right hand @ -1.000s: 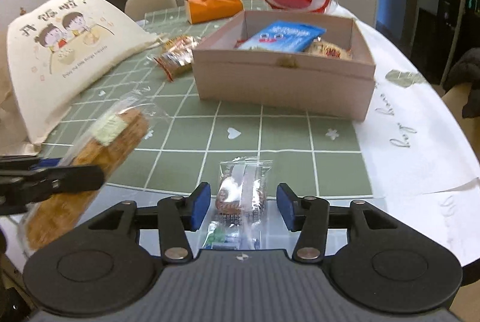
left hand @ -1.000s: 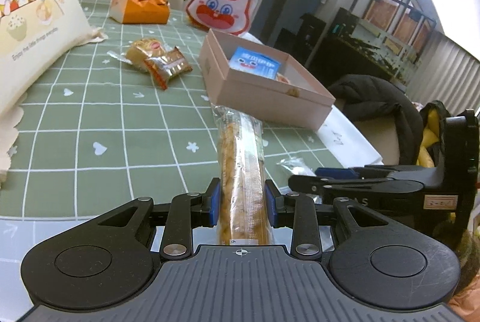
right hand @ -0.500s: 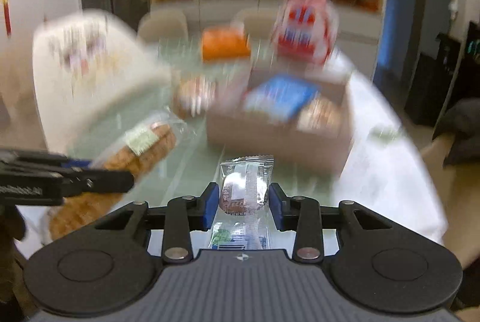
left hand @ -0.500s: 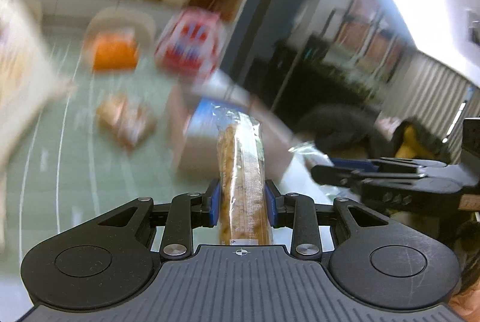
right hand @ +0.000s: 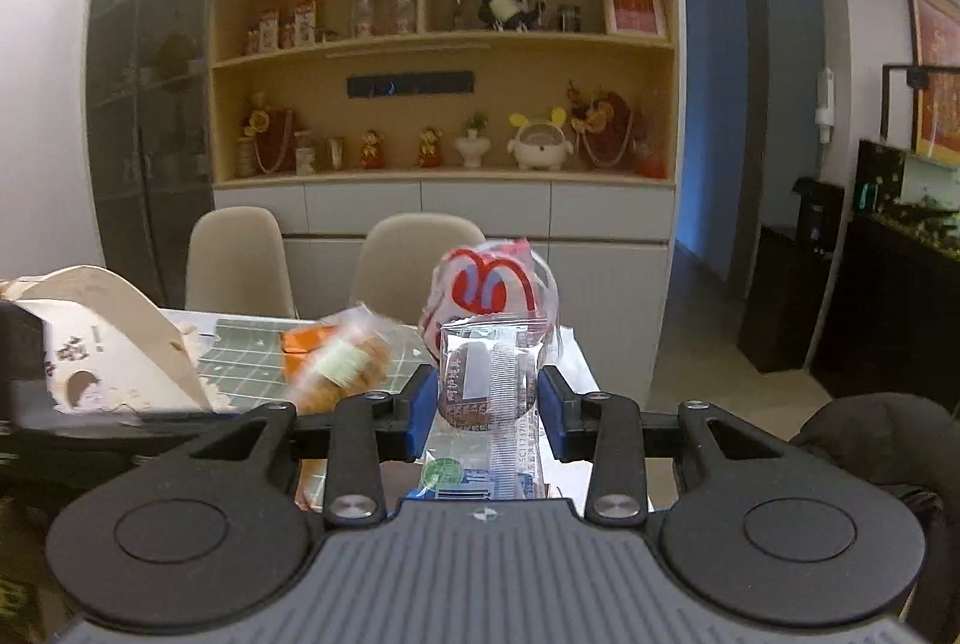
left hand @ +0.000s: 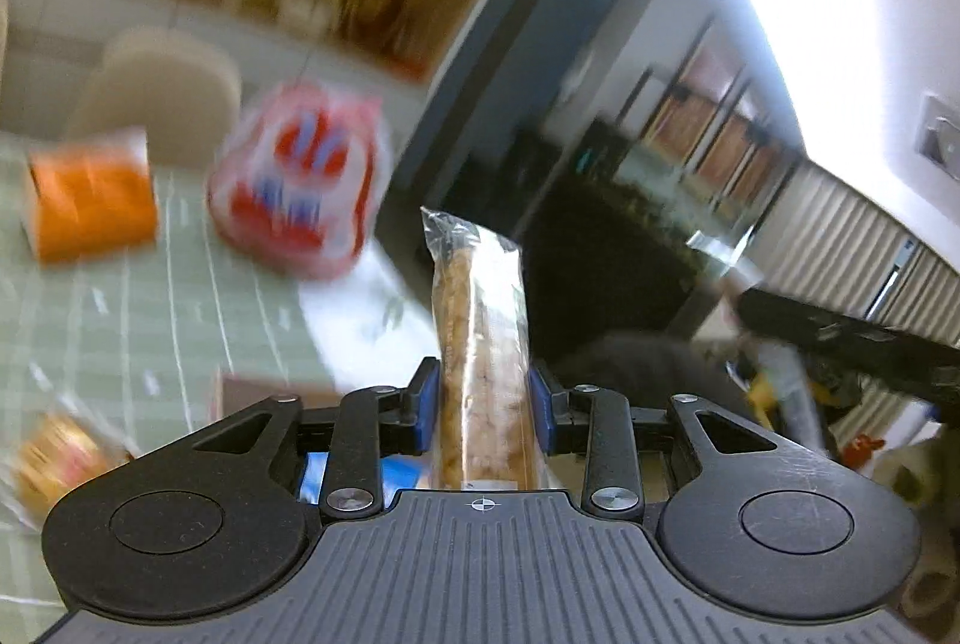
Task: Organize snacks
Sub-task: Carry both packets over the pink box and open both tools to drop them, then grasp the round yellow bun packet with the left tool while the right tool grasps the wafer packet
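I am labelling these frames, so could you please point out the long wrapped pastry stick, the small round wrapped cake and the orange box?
long wrapped pastry stick (left hand: pixel 483 344): left wrist view, middle of the wrapper.
small round wrapped cake (right hand: pixel 486 380): right wrist view, centre of the dark cake.
orange box (left hand: pixel 90 200): left wrist view, blurred front face.

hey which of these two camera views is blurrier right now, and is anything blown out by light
Left wrist view: the table, orange box and rabbit-face bag are smeared by motion blur, the held long wrapped pastry stays sharp, and the upper right is blown out white. Right wrist view: mostly sharp, evenly lit, with fisheye bending at the edges; only the pastry blurs.
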Demonstrator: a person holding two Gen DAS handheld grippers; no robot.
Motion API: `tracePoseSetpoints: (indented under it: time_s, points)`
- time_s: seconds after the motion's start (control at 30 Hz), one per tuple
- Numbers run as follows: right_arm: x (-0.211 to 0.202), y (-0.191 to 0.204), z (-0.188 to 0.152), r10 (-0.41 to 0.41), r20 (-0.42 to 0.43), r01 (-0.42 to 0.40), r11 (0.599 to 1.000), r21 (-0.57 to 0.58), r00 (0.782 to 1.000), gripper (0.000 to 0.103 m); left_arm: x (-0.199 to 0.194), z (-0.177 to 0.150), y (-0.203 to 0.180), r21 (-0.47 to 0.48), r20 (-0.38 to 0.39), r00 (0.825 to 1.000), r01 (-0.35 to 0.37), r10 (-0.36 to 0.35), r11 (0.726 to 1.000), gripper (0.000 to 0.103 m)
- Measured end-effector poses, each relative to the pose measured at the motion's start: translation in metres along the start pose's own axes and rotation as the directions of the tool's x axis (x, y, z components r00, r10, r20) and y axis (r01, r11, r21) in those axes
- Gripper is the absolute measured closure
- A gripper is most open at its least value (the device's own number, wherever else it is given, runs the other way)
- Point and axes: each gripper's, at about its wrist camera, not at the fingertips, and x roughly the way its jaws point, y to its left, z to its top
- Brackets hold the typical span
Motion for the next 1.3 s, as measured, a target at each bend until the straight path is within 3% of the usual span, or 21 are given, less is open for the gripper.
tracePoseSetpoints:
  time_s: [0.1, 0.2, 0.27, 0.33, 0.43, 0.5, 0.63, 0.8, 0.9, 1.0, 1.17, 1.3]
  points:
    - [0.050, -0.007, -0.017, 0.012, -0.069, -0.011, 1.000, 0.019, 0.998, 0.067, 0.051, -0.015, 0.038, -0.047, -0.114, 0.992, -0.050, 0.045, 0.998, 0.068]
    - [0.111, -0.013, -0.044, 0.046, -0.201, -0.036, 0.998, 0.053, 0.978, 0.059, 0.057, -0.022, 0.062, -0.081, -0.148, 0.987, -0.068, 0.055, 0.994, 0.068]
    - [0.134, -0.017, -0.058, 0.066, -0.268, -0.045, 0.995, 0.085, 0.961, 0.058, 0.037, -0.019, 0.069, -0.067, -0.104, 0.993, -0.061, 0.054, 0.996, 0.068]
    - [0.148, -0.021, -0.064, 0.080, -0.281, -0.050, 0.992, 0.113, 0.956, 0.058, 0.013, -0.018, 0.073, -0.035, -0.053, 0.994, -0.102, 0.100, 0.994, 0.068]
    - [0.147, -0.015, -0.066, 0.086, -0.280, -0.053, 0.991, 0.124, 0.956, 0.053, -0.027, -0.029, 0.087, -0.036, -0.033, 0.964, -0.265, 0.264, 0.964, 0.068]
    - [0.144, -0.009, -0.066, 0.093, -0.269, -0.060, 0.990, 0.130, 0.959, 0.045, -0.051, -0.042, 0.104, -0.067, -0.025, 0.947, -0.321, 0.320, 0.945, 0.069]
    - [0.143, 0.023, -0.060, 0.133, -0.278, -0.101, 0.987, 0.125, 0.951, 0.039, -0.089, -0.063, 0.144, -0.129, 0.011, 0.944, -0.326, 0.330, 0.937, 0.069]
    - [0.150, 0.095, -0.061, 0.161, -0.355, -0.154, 0.987, 0.049, 0.921, 0.033, -0.109, -0.061, 0.192, -0.278, -0.020, 0.928, -0.362, 0.371, 0.890, 0.069]
    - [0.168, 0.141, -0.062, 0.200, -0.401, -0.198, 0.979, 0.049, 0.894, 0.026, -0.123, -0.061, 0.210, -0.326, 0.017, 0.939, -0.319, 0.343, 0.890, 0.069]
    - [0.202, 0.184, -0.067, 0.223, -0.443, -0.220, 0.974, 0.060, 0.868, 0.024, -0.130, -0.060, 0.213, -0.277, 0.044, 0.940, -0.314, 0.339, 0.908, 0.069]
    - [0.264, 0.232, -0.089, 0.069, -0.482, -0.118, 0.990, -0.071, 0.874, 0.024, -0.141, -0.058, 0.222, -0.296, 0.081, 0.922, -0.341, 0.379, 0.892, 0.069]
    - [0.297, 0.234, -0.102, 0.083, -0.560, -0.111, 0.994, -0.017, 0.824, 0.025, -0.149, -0.057, 0.233, -0.359, 0.076, 0.945, -0.271, 0.318, 0.893, 0.069]
